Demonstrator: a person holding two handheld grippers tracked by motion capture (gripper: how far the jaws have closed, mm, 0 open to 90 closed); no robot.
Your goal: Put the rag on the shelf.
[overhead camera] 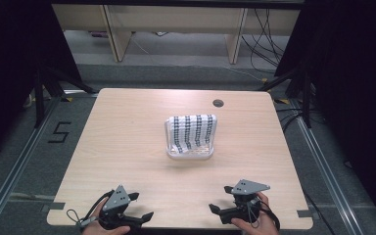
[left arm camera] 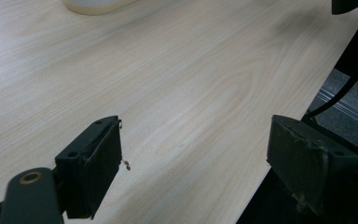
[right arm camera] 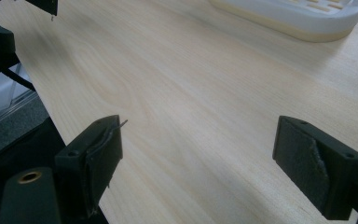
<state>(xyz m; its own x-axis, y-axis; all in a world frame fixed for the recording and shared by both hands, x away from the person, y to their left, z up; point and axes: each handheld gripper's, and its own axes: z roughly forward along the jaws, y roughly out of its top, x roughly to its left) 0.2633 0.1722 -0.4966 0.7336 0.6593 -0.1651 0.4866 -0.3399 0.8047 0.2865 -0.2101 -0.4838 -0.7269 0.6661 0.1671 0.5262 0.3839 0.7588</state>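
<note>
Both grippers, left gripper [overhead camera: 136, 205] and right gripper [overhead camera: 217, 200], we find spread, empty, at near table [overhead camera: 127, 147] edge. Striped cloth [overhead camera: 192, 131] draped on white rack [overhead camera: 190, 155] at table centre, straight ahead; right marginally nearer.

High view overhead; gripper views low, sharing table [overhead camera: 127, 147].

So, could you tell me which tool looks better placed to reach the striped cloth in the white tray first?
Probably the right tool: it sits nearer the white tray holding the striped cloth. The left tool is open too, but farther off to the side.
</note>
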